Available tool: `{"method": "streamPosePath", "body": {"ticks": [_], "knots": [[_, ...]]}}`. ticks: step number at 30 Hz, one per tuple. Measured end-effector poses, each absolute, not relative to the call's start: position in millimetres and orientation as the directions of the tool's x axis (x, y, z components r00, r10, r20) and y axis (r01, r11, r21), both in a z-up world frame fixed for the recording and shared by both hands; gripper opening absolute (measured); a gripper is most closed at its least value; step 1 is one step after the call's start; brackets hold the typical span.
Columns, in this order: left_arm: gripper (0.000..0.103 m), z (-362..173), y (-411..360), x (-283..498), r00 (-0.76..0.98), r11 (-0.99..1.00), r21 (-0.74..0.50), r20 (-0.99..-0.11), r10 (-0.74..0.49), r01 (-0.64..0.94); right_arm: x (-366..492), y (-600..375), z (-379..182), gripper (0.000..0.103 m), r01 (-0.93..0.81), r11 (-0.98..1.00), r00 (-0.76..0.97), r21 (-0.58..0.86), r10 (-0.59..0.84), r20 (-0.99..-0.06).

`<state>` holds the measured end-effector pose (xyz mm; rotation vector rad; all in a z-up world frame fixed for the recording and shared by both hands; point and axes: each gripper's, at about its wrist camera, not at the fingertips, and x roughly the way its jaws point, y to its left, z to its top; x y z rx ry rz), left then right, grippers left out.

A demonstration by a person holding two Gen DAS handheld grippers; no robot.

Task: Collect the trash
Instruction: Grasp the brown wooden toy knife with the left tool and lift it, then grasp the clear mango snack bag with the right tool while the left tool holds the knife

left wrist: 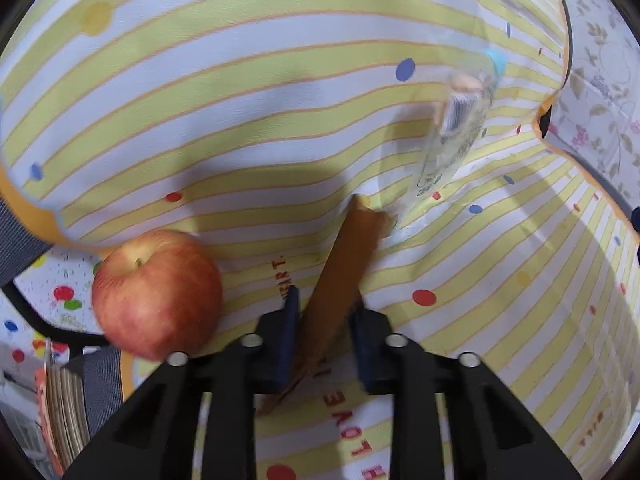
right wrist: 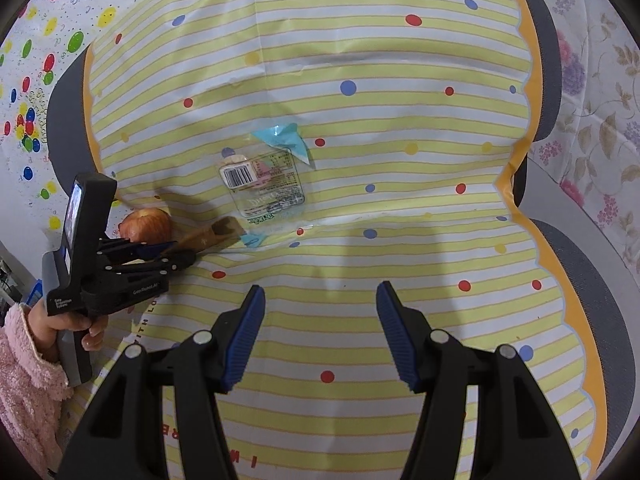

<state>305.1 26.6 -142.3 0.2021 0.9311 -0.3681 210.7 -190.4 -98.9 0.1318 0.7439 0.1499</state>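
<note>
A brown cardboard strip point(left wrist: 340, 264) lies on the yellow-striped dotted cloth point(left wrist: 200, 100). My left gripper point(left wrist: 326, 298) is shut on its near part, with the blue pads against both sides. From the right wrist view the same gripper point(right wrist: 172, 250) reaches in from the left, and the strip point(right wrist: 210, 232) sticks out past its tips. A clear plastic wrapper point(right wrist: 262, 184) with a barcode label and light blue ends lies flat just beyond the strip; it also shows blurred in the left wrist view point(left wrist: 452, 136). My right gripper point(right wrist: 320, 290) hovers open over bare cloth, nearer than the wrapper.
A red apple point(left wrist: 156, 292) sits just left of the left gripper, also seen as the apple point(right wrist: 146, 224). A hand in a pink fuzzy sleeve point(right wrist: 28, 360) holds the left tool. Grey cushion edges point(right wrist: 540, 40) and a floral cloth point(right wrist: 592, 120) border the right side.
</note>
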Motion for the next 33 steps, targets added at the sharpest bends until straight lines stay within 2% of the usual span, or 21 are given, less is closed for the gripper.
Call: {"method": "streamPosePath", "body": {"ticks": [3, 10, 14, 25, 33], "knots": [[0.013, -127.5, 30.3, 288.2, 0.561, 0.926, -0.036, -0.786, -0.258, 0.375, 206.5, -186.4, -95.1, 0.057, -0.100, 0.981, 0.729, 0.164, 0.184, -0.659], [0.012, -89.5, 44.7, 236.4, 0.639, 0.943, -0.137, -0.704, -0.308, 0.303, 208.2, -174.6, -92.3, 0.057, -0.114, 0.980, 0.734, 0.160, 0.192, -0.651], [0.012, -79.3, 46.0, 222.5, 0.666, 0.944, -0.150, -0.676, -0.315, 0.294, 209.8, -168.9, -95.3, 0.058, -0.114, 0.981, 0.731, 0.156, 0.189, -0.656], [0.012, -103.4, 32.2, 225.4, 0.653, 0.955, -0.121, -0.706, -0.274, 0.270, 235.0, -180.1, -131.7, 0.058, -0.074, 0.980, 0.676, 0.185, 0.185, -0.713], [0.012, -106.5, 23.1, 231.8, 0.646, 0.954, -0.123, -0.712, -0.276, 0.272, 267.5, -199.6, -153.7, 0.057, -0.017, 0.953, 0.648, 0.303, 0.242, -0.723]]}}
